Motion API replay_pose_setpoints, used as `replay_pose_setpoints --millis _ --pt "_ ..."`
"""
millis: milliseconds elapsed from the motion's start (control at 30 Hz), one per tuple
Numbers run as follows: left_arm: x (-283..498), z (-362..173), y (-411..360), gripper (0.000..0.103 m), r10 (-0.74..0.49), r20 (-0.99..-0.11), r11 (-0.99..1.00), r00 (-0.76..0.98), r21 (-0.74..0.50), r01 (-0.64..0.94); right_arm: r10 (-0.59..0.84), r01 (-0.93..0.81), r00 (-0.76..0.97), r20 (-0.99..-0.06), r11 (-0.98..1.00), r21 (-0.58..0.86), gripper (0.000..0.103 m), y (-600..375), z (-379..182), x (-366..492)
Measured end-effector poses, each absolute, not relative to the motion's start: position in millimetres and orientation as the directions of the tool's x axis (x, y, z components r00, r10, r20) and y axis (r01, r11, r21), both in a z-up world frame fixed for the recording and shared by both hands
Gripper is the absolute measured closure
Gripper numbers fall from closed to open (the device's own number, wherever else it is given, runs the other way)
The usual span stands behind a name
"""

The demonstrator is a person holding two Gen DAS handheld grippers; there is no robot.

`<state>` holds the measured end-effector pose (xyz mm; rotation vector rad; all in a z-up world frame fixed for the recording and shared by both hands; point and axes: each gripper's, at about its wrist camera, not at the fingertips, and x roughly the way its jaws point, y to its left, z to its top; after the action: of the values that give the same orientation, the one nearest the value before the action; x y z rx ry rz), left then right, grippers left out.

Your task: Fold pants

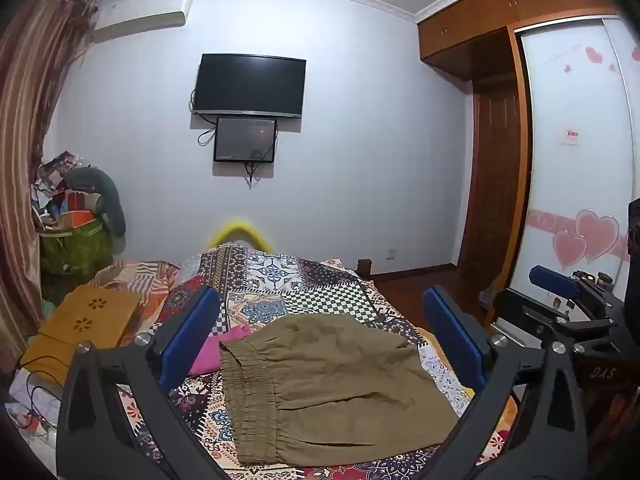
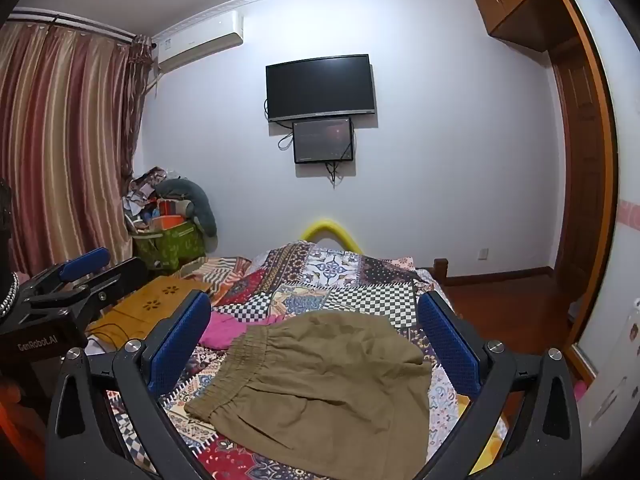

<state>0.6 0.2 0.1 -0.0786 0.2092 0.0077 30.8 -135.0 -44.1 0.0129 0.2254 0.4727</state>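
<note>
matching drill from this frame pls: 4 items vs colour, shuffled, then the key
Items:
1. pants
2. garment beside the pants' waistband
3. pads of the left hand-held gripper
4. larger wall screen

Colours:
A. blue
B. black
C. olive brown
D. pink

Pairs: 1-C, 2-D, 3-A, 4-B

Pants (image 1: 332, 384) on bed (image 1: 320, 280); pink garment (image 1: 224, 348) left.
</note>
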Motion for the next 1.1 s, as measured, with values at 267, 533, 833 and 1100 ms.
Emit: replay_pose_setpoints --millis 267,533,833,1100 --pt "2.0 2.9 -2.3 0.000 -0.011 -0.209 0.997 0.978 -0.080 -0.006 0.451 -0.448 0.867 -0.213 0.892 0.063 0.000 -134.8 -44.3 30.4" --pt "2.9 -1.3 -4.4 0.000 -0.013 -0.201 0.998 0.980 -0.062 0.000 0.453 -0.449 0.865 -0.217 0.891 0.070 0.000 -135.5 -44.6 31.3" --pt "3.3 -0.5 -5.3 0.000 -0.013 -0.198 0.998 0.980 -0.060 0.001 0.451 -0.447 0.866 -0.214 0.892 0.070 0.000 -138.2 -42.2 31.5" --pt "3.3 0.1 -5.8 0.000 -0.013 -0.198 0.998 0.980 -0.062 0.001 0.451 -0.446 0.866 -0.214 0.892 0.073 0.000 -139.1 -37.1 33.8"
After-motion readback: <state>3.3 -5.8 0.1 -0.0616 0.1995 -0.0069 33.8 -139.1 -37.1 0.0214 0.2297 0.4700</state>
